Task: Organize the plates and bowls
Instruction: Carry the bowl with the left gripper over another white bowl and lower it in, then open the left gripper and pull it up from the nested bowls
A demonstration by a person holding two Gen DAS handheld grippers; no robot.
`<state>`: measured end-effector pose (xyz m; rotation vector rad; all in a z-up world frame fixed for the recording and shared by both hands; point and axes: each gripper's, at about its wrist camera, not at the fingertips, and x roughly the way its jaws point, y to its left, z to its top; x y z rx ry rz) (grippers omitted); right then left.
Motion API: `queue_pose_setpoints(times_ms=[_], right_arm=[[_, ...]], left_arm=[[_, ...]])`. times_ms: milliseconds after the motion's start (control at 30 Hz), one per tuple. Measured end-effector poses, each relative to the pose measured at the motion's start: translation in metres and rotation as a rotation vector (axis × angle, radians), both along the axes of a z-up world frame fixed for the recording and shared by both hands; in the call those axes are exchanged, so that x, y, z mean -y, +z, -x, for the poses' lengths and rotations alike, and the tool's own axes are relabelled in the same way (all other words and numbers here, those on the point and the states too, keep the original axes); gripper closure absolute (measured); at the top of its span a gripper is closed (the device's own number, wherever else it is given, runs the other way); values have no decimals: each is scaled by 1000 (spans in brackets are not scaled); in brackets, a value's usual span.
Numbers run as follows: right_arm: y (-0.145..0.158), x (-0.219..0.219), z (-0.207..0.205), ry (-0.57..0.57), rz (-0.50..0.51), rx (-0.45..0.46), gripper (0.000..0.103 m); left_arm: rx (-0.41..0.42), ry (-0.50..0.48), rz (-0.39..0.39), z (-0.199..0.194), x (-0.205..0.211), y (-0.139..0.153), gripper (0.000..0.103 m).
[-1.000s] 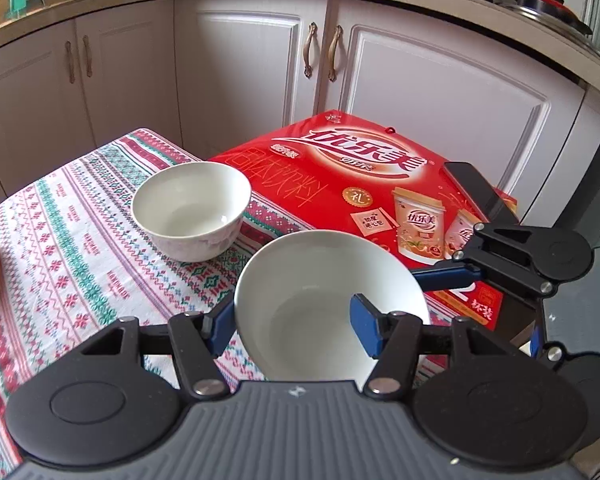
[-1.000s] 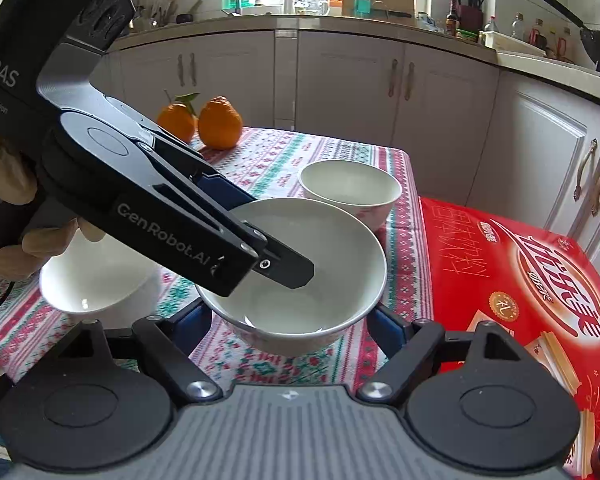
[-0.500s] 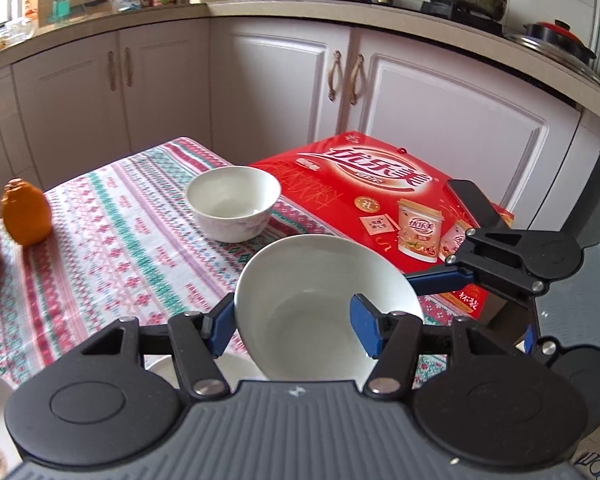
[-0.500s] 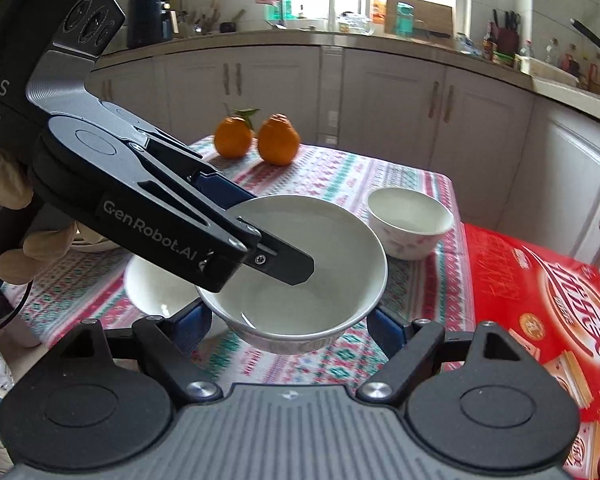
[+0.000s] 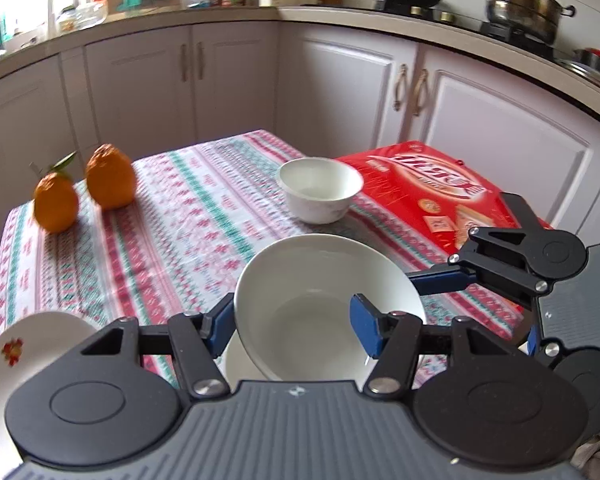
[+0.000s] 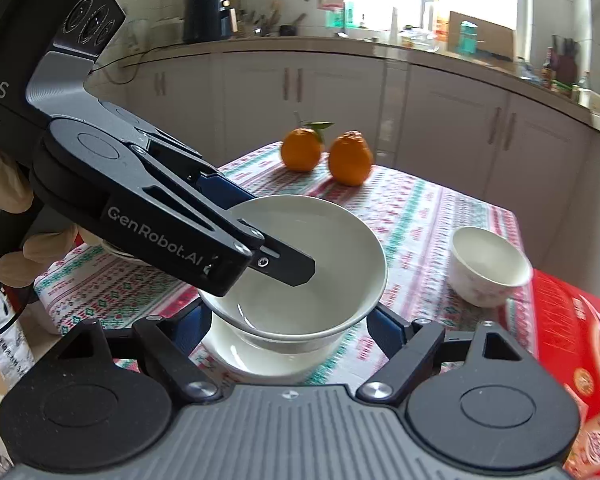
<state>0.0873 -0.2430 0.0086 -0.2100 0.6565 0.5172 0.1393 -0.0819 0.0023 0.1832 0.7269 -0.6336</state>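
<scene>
My left gripper (image 5: 292,326) is shut on the rim of a wide white bowl (image 5: 320,300), one finger inside it and one outside. In the right wrist view the same bowl (image 6: 300,268) hangs just above a second white bowl (image 6: 260,354) on the table. My right gripper (image 6: 290,320) is open, its fingers on either side of the held bowl. A small white bowl (image 5: 320,188) stands farther off, also in the right wrist view (image 6: 488,266). A white plate with a red flower (image 5: 24,360) lies at the near left.
Two oranges (image 5: 84,192) sit on the patterned tablecloth (image 5: 172,232) at the far left. A red carton (image 5: 440,188) lies at the table's right end. White cabinets (image 5: 340,88) stand behind the table.
Both grippers have drawn back and swung left with the held bowl. The small bowl and carton now lie farther away. The oranges, the plate and the lower bowl have come into view.
</scene>
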Motion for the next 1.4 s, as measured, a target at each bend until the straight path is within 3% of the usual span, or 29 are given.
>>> queue_pose_setpoints(times_ms=[433,933,1067,1133,1400], right_arm=[[-17,-11,-12,14,13,-67,15],[-24,-10,-13,18,14,-81,15],[-24,-10,-12,23,16,-78,12],[-22,-9,-10,21,13,-63,2],[-10,0,-3,17,-2,-26,0]], left_arm=[[-53,11,-2,-9,-8,-25,43],[-60,-2,-6,-9,-9,-33,43],[-53,2,-13,-10,-9,-33,36],[-55,-3,-1,-10,-10,-31,33],[-6,-25,-34,-10,-7,-15,26]])
